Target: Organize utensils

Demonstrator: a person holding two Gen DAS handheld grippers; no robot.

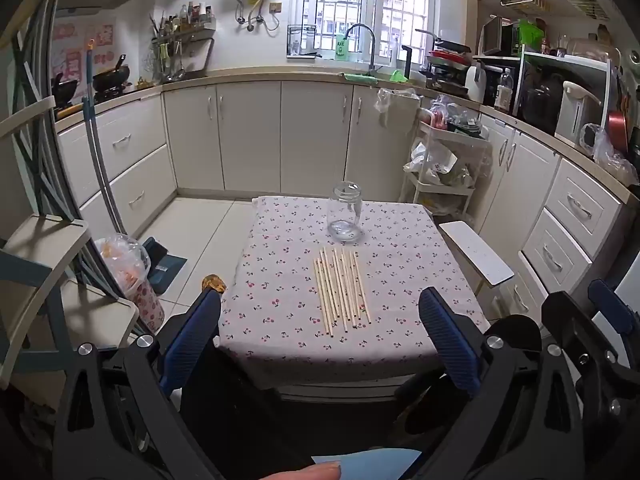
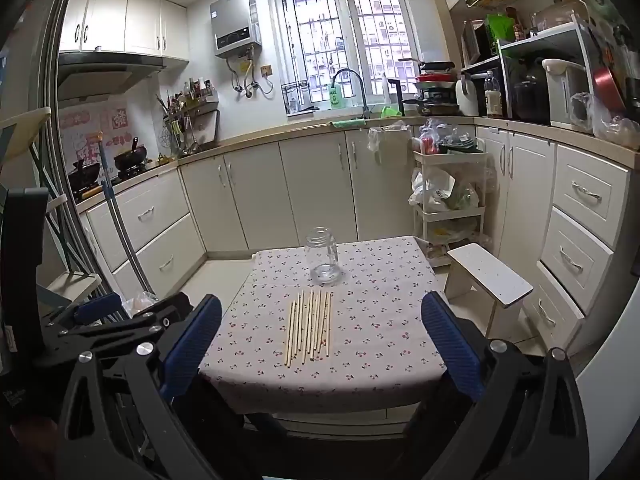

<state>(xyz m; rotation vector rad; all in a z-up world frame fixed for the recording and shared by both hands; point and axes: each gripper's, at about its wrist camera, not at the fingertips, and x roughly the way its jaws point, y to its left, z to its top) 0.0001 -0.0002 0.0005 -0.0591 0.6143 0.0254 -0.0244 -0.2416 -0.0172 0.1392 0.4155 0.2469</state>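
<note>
Several pale wooden chopsticks (image 1: 342, 290) (image 2: 310, 326) lie side by side on a small table with a cherry-print cloth (image 1: 280, 280) (image 2: 376, 320). An empty clear glass jar (image 1: 345, 214) (image 2: 322, 255) stands upright just behind them. My left gripper (image 1: 320, 308) is open, held short of the table's near edge with nothing between its blue fingers (image 1: 192, 332). My right gripper (image 2: 322, 316) is open too, likewise back from the table with nothing in it. In the right wrist view the left gripper (image 2: 132, 312) shows at the left; in the left wrist view the right gripper (image 1: 608, 304) shows at the far right.
A white stool (image 1: 476, 252) (image 2: 490, 274) stands right of the table, a white cart (image 1: 444, 168) (image 2: 450, 192) full of bags behind it. Cabinets (image 1: 280, 132) ring the room. A mop handle (image 1: 100, 152) and a bagged container (image 1: 132, 276) stand left. A fingertip (image 1: 308, 472) shows at the bottom.
</note>
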